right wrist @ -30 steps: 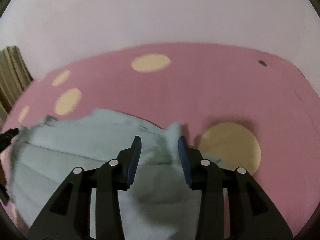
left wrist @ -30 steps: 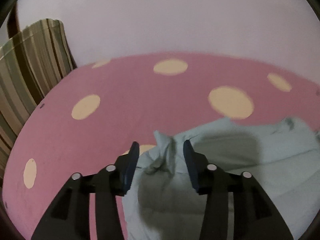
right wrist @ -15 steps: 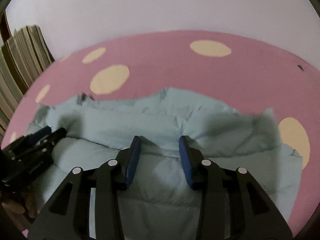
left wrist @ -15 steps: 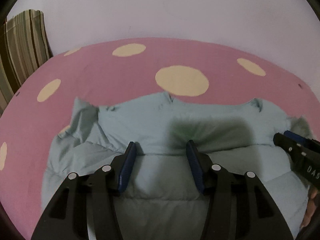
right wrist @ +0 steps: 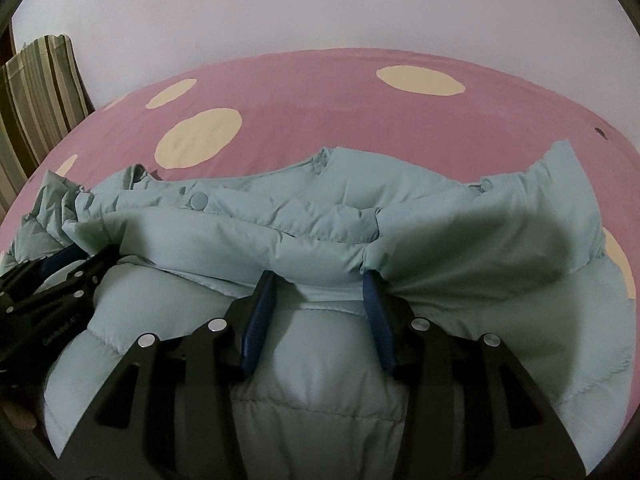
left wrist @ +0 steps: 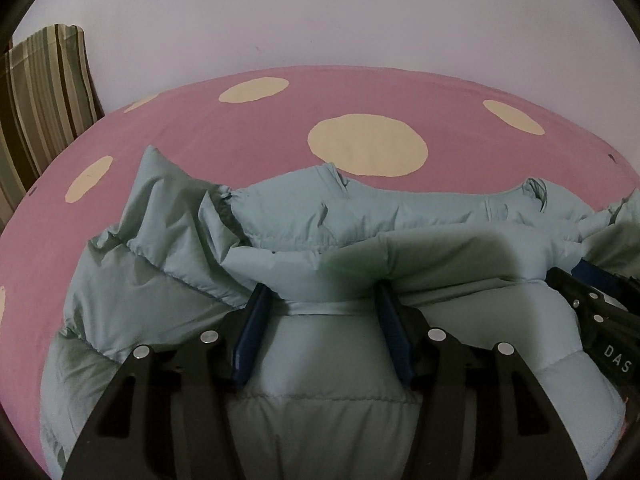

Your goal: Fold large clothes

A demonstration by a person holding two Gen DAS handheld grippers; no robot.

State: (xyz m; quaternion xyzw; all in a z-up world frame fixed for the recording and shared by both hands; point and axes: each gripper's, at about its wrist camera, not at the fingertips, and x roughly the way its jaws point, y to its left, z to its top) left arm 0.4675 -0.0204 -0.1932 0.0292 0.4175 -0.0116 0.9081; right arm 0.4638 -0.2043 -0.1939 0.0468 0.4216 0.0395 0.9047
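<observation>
Fold laid down, grippers letting go
Both the left gripper (left wrist: 322, 300) and the right gripper (right wrist: 318, 286) have just been opening, the puffy jacket (left wrist: 304, 364) still between the parted jaws; its folded edge now lies toward 12 o'clock.

- The jacket (left wrist: 340, 360) is pale blue-green quilted cloth, puffy, smooth and faintly sheened, with stitched seams and a matt round snap (right wrist: 199, 201).
- The bedsheet (left wrist: 224, 136) is matt pink woven cloth printed with cream dots.
- The left gripper (left wrist: 324, 304) and right gripper (right wrist: 318, 292) are matt black plastic with blue ribbed pads and shiny metal screw heads.
- The pillow (left wrist: 44, 92) is striped cloth.
- The wall (left wrist: 320, 12) is plain and matt.
</observation>
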